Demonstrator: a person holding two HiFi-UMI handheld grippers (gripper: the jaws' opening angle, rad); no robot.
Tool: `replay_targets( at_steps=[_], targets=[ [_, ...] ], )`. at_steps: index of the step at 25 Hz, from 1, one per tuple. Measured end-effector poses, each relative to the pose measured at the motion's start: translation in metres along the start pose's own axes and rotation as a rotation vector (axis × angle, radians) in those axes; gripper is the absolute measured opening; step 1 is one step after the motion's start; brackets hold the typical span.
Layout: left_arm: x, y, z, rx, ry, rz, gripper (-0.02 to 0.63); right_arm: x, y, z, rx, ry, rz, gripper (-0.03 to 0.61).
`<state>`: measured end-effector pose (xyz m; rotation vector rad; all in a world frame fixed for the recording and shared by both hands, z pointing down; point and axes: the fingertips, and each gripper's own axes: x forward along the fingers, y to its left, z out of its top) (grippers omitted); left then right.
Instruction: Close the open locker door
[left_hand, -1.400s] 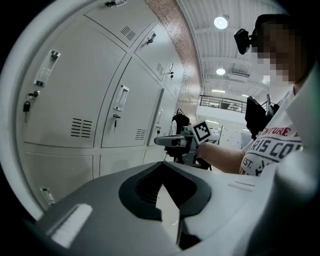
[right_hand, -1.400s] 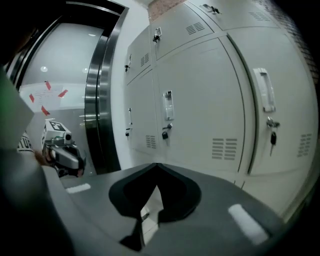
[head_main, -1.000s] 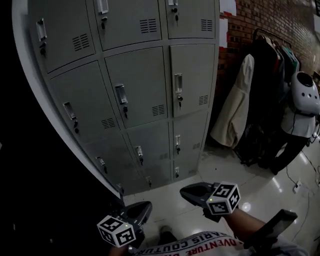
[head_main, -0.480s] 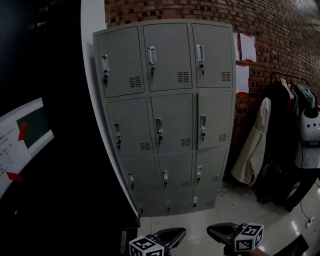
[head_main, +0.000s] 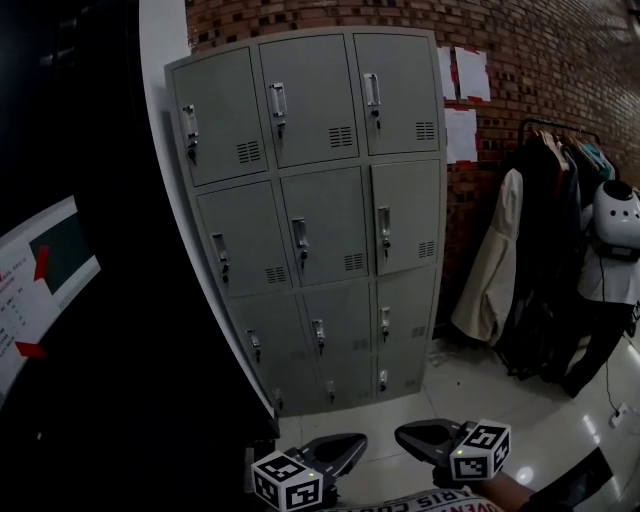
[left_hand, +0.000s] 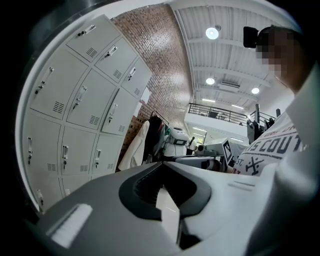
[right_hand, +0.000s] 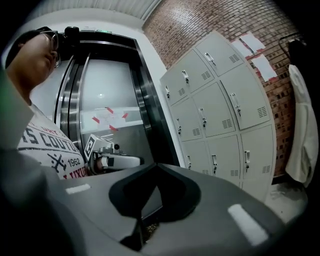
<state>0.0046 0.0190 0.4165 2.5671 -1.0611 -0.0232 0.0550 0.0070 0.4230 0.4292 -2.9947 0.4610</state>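
The left gripper (head_main: 352, 444) and right gripper (head_main: 408, 435) hang low, side by side, both with jaws pressed together on nothing. The locker (head_main: 320, 215) stands ahead against the brick wall (head_main: 540, 60), well apart from them — every door in sight sits flush.

Lockers (head_main: 310, 220) matt grey metal; brick wall (head_main: 545, 70) rough; floor (head_main: 500, 395) glossy, probably tile; coat (head_main: 490, 275) cloth.

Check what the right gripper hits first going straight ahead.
Way looks free near the right gripper; then probably the locker bank, lower left edge, or the dark frame beside it. Depth unclear.
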Motion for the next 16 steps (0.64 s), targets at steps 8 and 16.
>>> replay_targets(
  at_steps=[8, 16],
  targets=[
    [-0.002, -0.011, 0.001, 0.009, 0.005, -0.003, 0.005, -0.008, 0.007, 0.002, 0.014, -0.012, -0.002, -0.005],
    [-0.003, -0.016, 0.003, 0.019, 0.006, -0.003, 0.005, -0.013, 0.012, 0.007, 0.032, -0.039, 0.015, -0.006]
  ],
)
